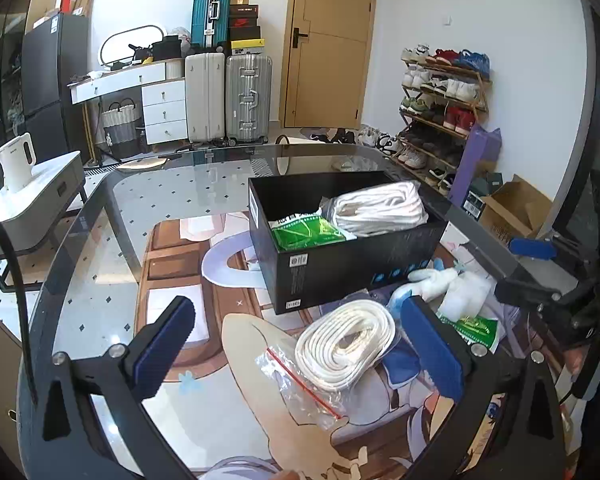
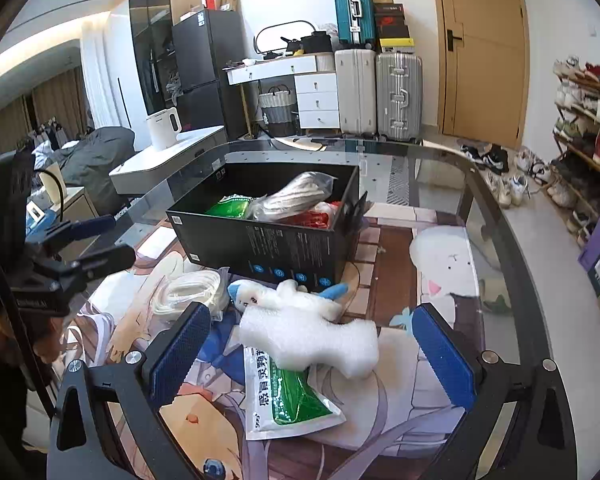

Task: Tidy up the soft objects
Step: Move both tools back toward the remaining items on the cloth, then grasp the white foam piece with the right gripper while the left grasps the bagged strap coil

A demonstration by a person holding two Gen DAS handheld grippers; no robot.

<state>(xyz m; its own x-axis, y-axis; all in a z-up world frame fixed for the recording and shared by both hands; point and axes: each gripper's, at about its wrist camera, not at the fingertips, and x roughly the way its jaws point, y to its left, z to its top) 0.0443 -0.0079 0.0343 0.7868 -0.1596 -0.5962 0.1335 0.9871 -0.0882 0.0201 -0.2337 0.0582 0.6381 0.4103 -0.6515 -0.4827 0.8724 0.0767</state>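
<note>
a glass tabletop (image 1: 100, 280) with a printed anime mat (image 1: 236, 360) carries a black cardboard box (image 1: 340, 272) standing open. inside the box, in the left wrist view, lie a bagged coil of white cord (image 1: 380, 208) and, at its 8 o'clock, a green and white packet (image 1: 308, 232). the right wrist view also shows something red (image 2: 320, 212) in the box.

the left hand-held gripper (image 1: 300, 344) is wide open and holds nothing. between its blue pads lies a second coil of white cord in a clear zip bag (image 1: 348, 340), on the mat just in front of the box.

the right hand-held gripper (image 2: 312, 352) is also wide open and empty. between its pads rest a piece of white foam (image 2: 312, 340), a green and white packet (image 2: 292, 396) partly under it at 6 o'clock, and a white and blue plush toy (image 2: 284, 296) at 12 o'clock, touching the box's front wall.
</note>
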